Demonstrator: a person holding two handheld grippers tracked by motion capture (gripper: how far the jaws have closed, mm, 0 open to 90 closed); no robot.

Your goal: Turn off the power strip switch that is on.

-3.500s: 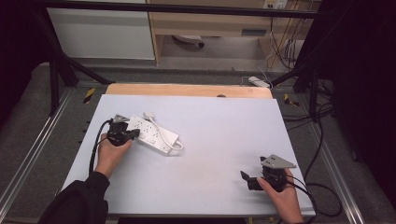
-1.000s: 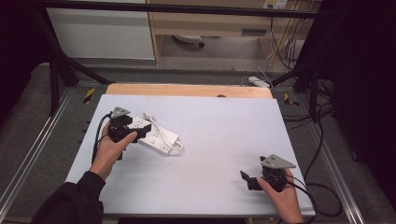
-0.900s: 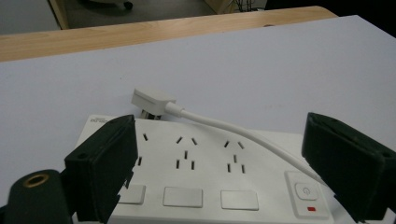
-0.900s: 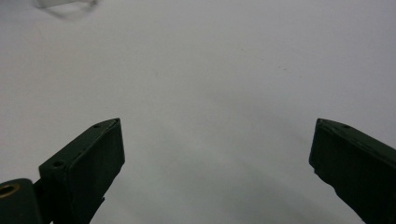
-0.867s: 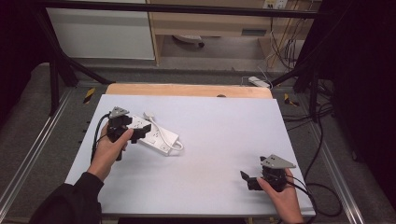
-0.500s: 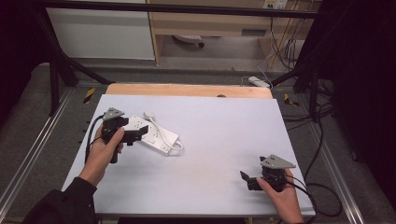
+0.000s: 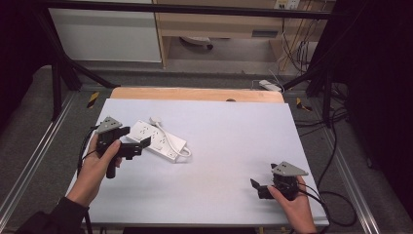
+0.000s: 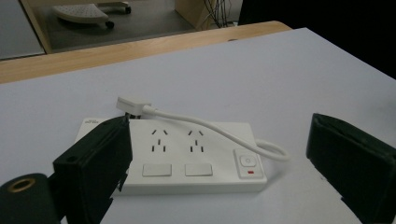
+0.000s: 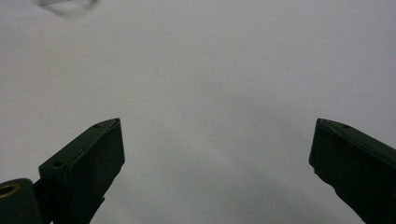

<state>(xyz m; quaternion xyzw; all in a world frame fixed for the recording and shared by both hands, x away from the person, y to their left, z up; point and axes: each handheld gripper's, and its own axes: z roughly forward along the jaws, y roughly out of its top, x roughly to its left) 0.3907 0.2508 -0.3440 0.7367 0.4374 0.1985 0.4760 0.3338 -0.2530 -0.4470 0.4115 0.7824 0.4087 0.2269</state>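
A: What sits on the table (image 7: 219, 146)?

B: A white power strip (image 7: 158, 140) lies flat on the pale surface, toward the left side and angled across it. In the left gripper view the power strip (image 8: 187, 156) shows two socket outlets on top, two blank rectangular covers below them, and a round switch with a small red mark under it at one end.

A: Any writing on it?

B: A small dark label is printed at the corner by the left jaw, but it is too small to read.

A: And its cord?

B: A short white cord (image 8: 210, 128) loops from the switch end back over the body to a flat white plug (image 8: 132, 103) resting at the far edge.

A: How does the left hand-held gripper (image 7: 141, 145) stand?

B: Its jaws are spread wide, just beside the near end of the strip, gripping nothing. The left hand (image 7: 97, 163) holds it from below.

A: The right one?

B: The right hand-held gripper (image 7: 257, 187) is near the table's front right corner, well apart from the strip, jaws wide and empty over the bare surface.
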